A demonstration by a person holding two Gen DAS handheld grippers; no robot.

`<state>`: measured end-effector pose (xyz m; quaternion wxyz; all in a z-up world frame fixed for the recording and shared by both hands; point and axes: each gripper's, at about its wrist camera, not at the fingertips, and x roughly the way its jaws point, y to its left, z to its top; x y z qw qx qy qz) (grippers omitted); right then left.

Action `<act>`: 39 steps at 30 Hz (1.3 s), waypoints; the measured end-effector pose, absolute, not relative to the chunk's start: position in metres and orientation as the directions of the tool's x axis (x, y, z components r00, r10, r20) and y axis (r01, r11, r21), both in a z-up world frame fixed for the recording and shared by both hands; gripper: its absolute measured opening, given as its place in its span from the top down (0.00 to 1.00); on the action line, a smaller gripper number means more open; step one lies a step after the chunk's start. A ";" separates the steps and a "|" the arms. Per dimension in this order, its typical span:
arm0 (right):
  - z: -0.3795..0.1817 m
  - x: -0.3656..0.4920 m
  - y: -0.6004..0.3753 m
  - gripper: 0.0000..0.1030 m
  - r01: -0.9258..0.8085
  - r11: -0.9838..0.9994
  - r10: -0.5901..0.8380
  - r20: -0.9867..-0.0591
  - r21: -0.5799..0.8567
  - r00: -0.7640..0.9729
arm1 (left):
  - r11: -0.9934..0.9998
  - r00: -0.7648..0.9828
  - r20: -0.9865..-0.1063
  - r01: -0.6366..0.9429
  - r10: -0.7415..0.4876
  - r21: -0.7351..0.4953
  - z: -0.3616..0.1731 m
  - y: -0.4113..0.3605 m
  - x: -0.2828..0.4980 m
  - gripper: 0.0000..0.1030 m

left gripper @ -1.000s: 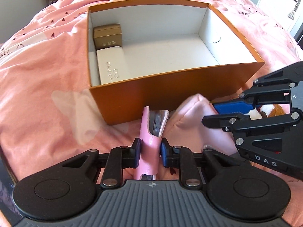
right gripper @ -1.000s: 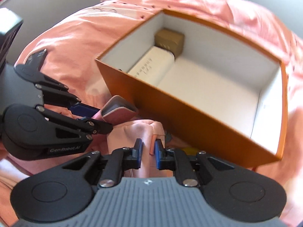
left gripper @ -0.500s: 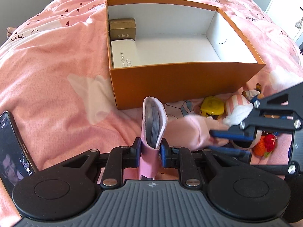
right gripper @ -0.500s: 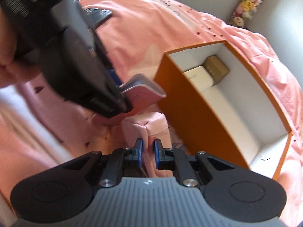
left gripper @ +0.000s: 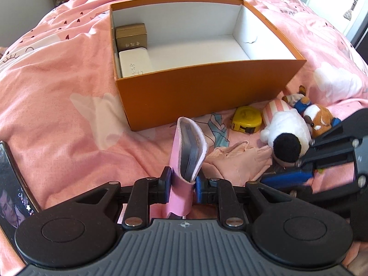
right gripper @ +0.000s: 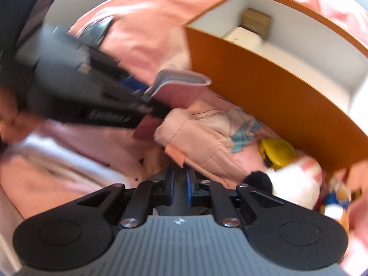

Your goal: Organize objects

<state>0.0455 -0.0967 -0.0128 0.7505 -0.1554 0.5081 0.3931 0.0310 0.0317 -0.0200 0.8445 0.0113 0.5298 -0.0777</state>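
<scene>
Far left of the orange box (left gripper: pixel 207 85), a phone (left gripper: pixel 11 184) lies on the pink bedspread (left gripper: pixel 57 87) with its screen lit. Moving toward the box, our left gripper (left gripper: pixel 181 184) is clenched on a pink card holder (left gripper: pixel 186 151), which stands upright between the pads, just short of the box's near wall. Inside the box, tucked against its left wall, we see a gold box (left gripper: pixel 131 35) at the back and a white case (left gripper: pixel 135 63) in front of it; the rest of the floor is bare.

Right of the card holder, in front of the box, a crumpled pink cloth pouch (left gripper: pixel 239 158) lies on the bed. Then come a yellow tape measure (left gripper: pixel 247 119), close to the box's near wall, a white plush toy (left gripper: pixel 287 133) and a small brown plush (left gripper: pixel 317 117) by the box's right corner.

Our right gripper (right gripper: pixel 180 188) sits low over the pouch; its blue pads stand almost together, and nothing appears pinched between them, though the blur leaves us unsure.

We judge this as mid-sort: two items boxed, the card holder lifted and ready. Next, we'd carry it up over the near wall, lower it onto the open floor beside the white case, and only then release. Clearing the rim matters, since the holder stands tall in the grip.
</scene>
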 end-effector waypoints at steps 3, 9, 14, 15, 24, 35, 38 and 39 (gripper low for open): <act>-0.010 0.052 -0.107 0.88 -0.638 0.736 0.436 -0.879 0.225 0.193 | 0.982 0.415 -0.901 0.179 -0.124 -0.053 -0.019 0.027 0.028 0.78; -0.012 0.060 -0.138 0.72 -0.339 0.864 0.453 -0.867 0.371 0.207 | 0.966 0.412 -0.904 0.260 -0.114 -0.003 -0.018 0.014 0.018 0.77; -0.013 0.068 -0.149 0.61 -0.155 0.864 0.502 -0.833 0.478 0.231 | 0.964 0.414 -0.904 0.266 -0.111 0.003 -0.019 0.012 0.016 0.77; -0.014 0.071 -0.150 0.59 -0.115 0.865 0.502 -0.832 0.489 0.236 | 0.964 0.414 -0.904 0.267 -0.111 0.004 -0.019 0.012 0.015 0.77; -0.043 0.094 -0.151 0.42 0.183 0.830 0.499 -0.848 0.527 0.181 | 0.963 0.416 -0.903 0.269 -0.108 0.009 -0.020 0.011 0.014 0.77; -0.049 0.095 -0.143 0.60 0.066 0.874 0.467 -0.869 0.481 0.163 | 0.965 0.431 -0.898 0.259 -0.083 0.035 -0.020 0.009 0.014 0.78; -0.038 0.086 -0.141 0.67 -0.029 0.886 0.459 -0.868 0.462 0.187 | 0.968 0.446 -0.891 0.248 -0.086 0.031 -0.013 0.013 0.013 0.78; -0.032 0.083 -0.138 0.68 -0.075 0.891 0.453 -0.868 0.448 0.203 | 0.969 0.453 -0.887 0.247 -0.091 0.026 -0.009 0.014 0.013 0.78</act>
